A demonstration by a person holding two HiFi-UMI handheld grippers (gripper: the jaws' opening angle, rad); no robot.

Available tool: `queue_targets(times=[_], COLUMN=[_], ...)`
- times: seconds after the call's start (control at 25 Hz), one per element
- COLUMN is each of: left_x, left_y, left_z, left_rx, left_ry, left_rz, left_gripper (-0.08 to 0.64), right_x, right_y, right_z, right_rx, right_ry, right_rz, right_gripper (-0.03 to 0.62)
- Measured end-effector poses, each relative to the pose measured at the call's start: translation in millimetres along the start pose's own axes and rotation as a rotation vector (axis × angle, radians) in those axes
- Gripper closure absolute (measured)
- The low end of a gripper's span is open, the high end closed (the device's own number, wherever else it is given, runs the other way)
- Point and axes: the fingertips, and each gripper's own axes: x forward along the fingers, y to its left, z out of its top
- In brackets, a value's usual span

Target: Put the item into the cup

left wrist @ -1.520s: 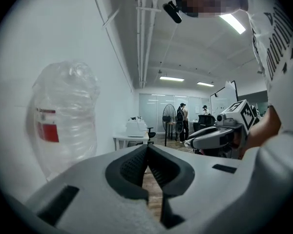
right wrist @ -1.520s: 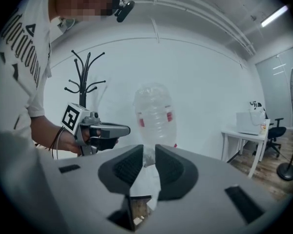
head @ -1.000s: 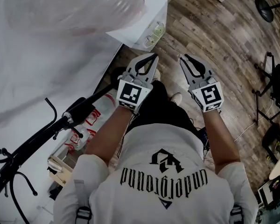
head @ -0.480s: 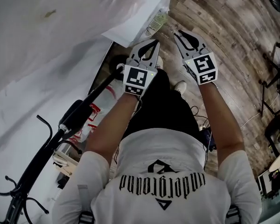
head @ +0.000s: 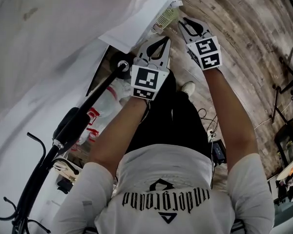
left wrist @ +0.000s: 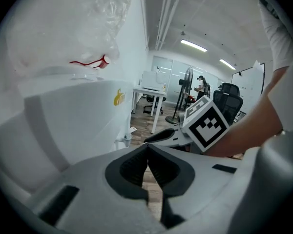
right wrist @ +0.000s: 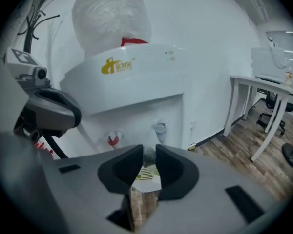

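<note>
My right gripper (right wrist: 147, 152) points at the front of a white water dispenser (right wrist: 136, 82). A small grey item (right wrist: 148, 156) sits between its pads, which stay a narrow gap apart on it. Through that gap I see the dispenser's drip tray (right wrist: 147, 174) with its green grille. In the head view the right gripper (head: 181, 21) hangs just beside this tray (head: 166, 17). My left gripper (head: 162, 39) is lower and to the left, shut with nothing in it, its tips touching (left wrist: 147, 147). No cup shows in any view.
A red tap (right wrist: 115, 138) and a blue tap (right wrist: 159, 128) stick out above the tray. A wrapped water bottle (right wrist: 112, 13) tops the dispenser. A black pole with a handle (head: 83, 116) leans at the left. White table legs (right wrist: 263, 111) stand on the wooden floor at the right.
Both grippers have gone down and forward toward the dispenser's tray, the right one further. In the head view the dispenser now fills the upper left.
</note>
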Motion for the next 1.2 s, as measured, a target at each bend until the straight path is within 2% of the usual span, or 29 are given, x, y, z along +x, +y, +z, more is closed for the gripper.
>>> queue_targets(times=[0.4, 0.64, 0.88, 1.2], left_x=[26, 28, 28, 27], left_y=[10, 12, 13, 12], left_z=[-6, -4, -2, 0], left_rx=[-0.042, -0.049, -0.051, -0.039], left_ry=[0.000, 0.002, -0.001, 0.001], left_rz=[0.022, 0.024, 0.021, 0.025], left_gripper=[0.552, 0.552, 0.552, 0.552], right_x=[64, 88, 101, 94], right_y=[-18, -20, -23, -20], right_z=[-35, -48, -52, -50], right_rx=[-0.054, -0.035, 0.003, -0.002], right_ry=[0.095, 0.143, 0.163, 0.162], right_rz=[0.019, 0.040, 0.043, 0.063], right_gripper=[0.503, 0.499, 0.423, 0.400])
